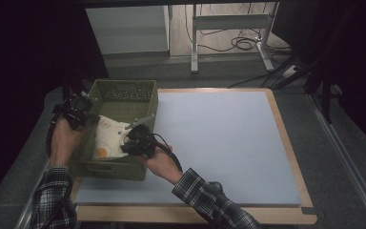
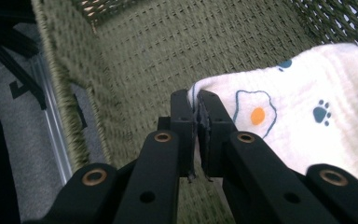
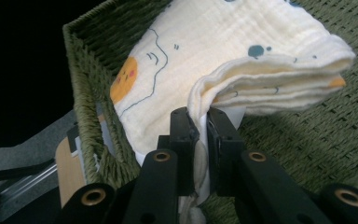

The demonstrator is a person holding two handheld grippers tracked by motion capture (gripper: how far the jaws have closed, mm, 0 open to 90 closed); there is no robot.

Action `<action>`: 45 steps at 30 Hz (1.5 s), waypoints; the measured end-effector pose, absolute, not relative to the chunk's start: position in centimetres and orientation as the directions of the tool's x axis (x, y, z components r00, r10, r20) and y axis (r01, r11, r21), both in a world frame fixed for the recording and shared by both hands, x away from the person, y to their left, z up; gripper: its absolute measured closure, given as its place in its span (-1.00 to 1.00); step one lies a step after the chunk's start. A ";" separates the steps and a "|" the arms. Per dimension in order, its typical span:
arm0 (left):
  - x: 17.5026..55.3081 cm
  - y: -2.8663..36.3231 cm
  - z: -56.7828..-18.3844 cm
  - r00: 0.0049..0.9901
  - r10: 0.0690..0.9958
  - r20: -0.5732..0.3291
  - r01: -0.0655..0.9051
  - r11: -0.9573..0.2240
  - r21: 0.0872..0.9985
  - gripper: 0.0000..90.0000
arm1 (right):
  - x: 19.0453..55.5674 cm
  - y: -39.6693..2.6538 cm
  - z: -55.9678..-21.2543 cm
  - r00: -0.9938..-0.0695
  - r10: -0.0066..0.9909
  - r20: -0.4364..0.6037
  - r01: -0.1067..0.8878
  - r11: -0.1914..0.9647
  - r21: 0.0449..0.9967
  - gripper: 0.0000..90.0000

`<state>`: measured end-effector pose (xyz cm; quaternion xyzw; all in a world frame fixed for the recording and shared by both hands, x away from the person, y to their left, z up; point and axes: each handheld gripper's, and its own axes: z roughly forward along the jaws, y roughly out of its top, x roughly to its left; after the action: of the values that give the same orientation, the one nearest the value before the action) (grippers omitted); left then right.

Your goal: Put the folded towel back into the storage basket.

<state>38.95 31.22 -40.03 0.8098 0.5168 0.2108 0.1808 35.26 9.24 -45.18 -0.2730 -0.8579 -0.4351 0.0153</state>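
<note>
Right gripper (image 1: 132,137) at the basket's near wall, jaws pinched on a folded corner of the cloth (image 1: 108,138); several layers stacked at the fold in the right gripper view. Left gripper (image 1: 86,119) over the basket's left wall, jaws clamped on another edge of the cloth.

Cloth: cream, crinkled weave, printed with fried eggs, orange yolks, blue paw marks. It lies inside the green woven basket (image 1: 124,88), in the near half; long axis runs from the near wall toward the far-left.

Basket sits at the left edge of the pale blue worktop (image 1: 219,138).
</note>
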 end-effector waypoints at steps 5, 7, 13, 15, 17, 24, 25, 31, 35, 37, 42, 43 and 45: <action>39.5 30.6 -40.8 0.389 0.906 0.165 0.756 -0.416 0.505 0.91 | 35.3 9.3 -45.5 -0.841 0.471 0.264 0.493 0.471 0.731 0.80; 39.7 30.5 -41.1 0.388 0.907 0.164 0.756 -0.415 0.507 0.90 | 35.4 9.3 -45.5 -0.841 0.472 0.266 0.495 0.471 0.730 0.77; 40.1 30.3 -42.2 0.368 0.919 0.144 0.758 -0.386 0.526 0.50 | 35.7 8.8 -45.0 -0.848 0.470 0.245 0.475 0.468 0.745 0.49; 40.1 30.3 -42.4 0.363 0.922 0.133 0.761 -0.376 0.528 0.46 | 35.9 8.6 -44.7 -0.849 0.472 0.238 0.469 0.465 0.751 0.47; 40.1 30.3 -42.4 0.361 0.923 0.130 0.761 -0.372 0.531 0.39 | 36.1 8.2 -44.4 -0.852 0.472 0.228 0.458 0.461 0.760 0.43; 40.1 29.9 -42.7 0.355 0.929 0.103 0.756 -0.350 0.553 0.12 | 36.2 7.5 -44.0 -0.873 0.456 0.174 0.406 0.481 0.777 0.27; 40.1 29.8 -42.7 0.357 0.928 0.103 0.755 -0.352 0.554 0.09 | 36.2 7.4 -44.0 -0.874 0.456 0.167 0.401 0.482 0.779 0.25; 40.1 29.4 -42.7 0.352 0.934 0.064 0.747 -0.321 0.582 -0.16 | 36.0 6.8 -43.6 -0.888 0.443 0.120 0.355 0.497 0.792 0.10; 40.2 29.0 -42.8 0.364 0.930 0.046 0.747 -0.321 0.583 -0.26 | 36.0 6.2 -43.2 -0.892 0.441 0.102 0.339 0.501 0.796 -0.01; 40.2 28.9 -42.9 0.369 0.929 0.035 0.746 -0.318 0.586 -0.32 | 36.0 5.8 -43.0 -0.893 0.441 0.090 0.328 0.502 0.800 -0.07; 40.2 28.4 -42.7 0.382 0.924 0.003 0.743 -0.309 0.594 -0.40 | 36.0 4.9 -42.7 -0.894 0.442 0.072 0.315 0.506 0.803 -0.18; 40.2 28.3 -42.7 0.388 0.921 -0.003 0.741 -0.310 0.595 -0.42 | 36.1 4.6 -42.6 -0.895 0.441 0.066 0.309 0.507 0.805 -0.19; 40.2 27.9 -42.6 0.401 0.916 -0.018 0.740 -0.313 0.595 -0.45 | 36.3 3.9 -42.5 -0.892 0.446 0.069 0.313 0.501 0.807 -0.23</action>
<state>40.21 27.95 -42.60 0.7932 0.5220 0.1646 0.2670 36.26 3.94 -42.54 -0.2199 -0.8632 -0.4483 -0.0740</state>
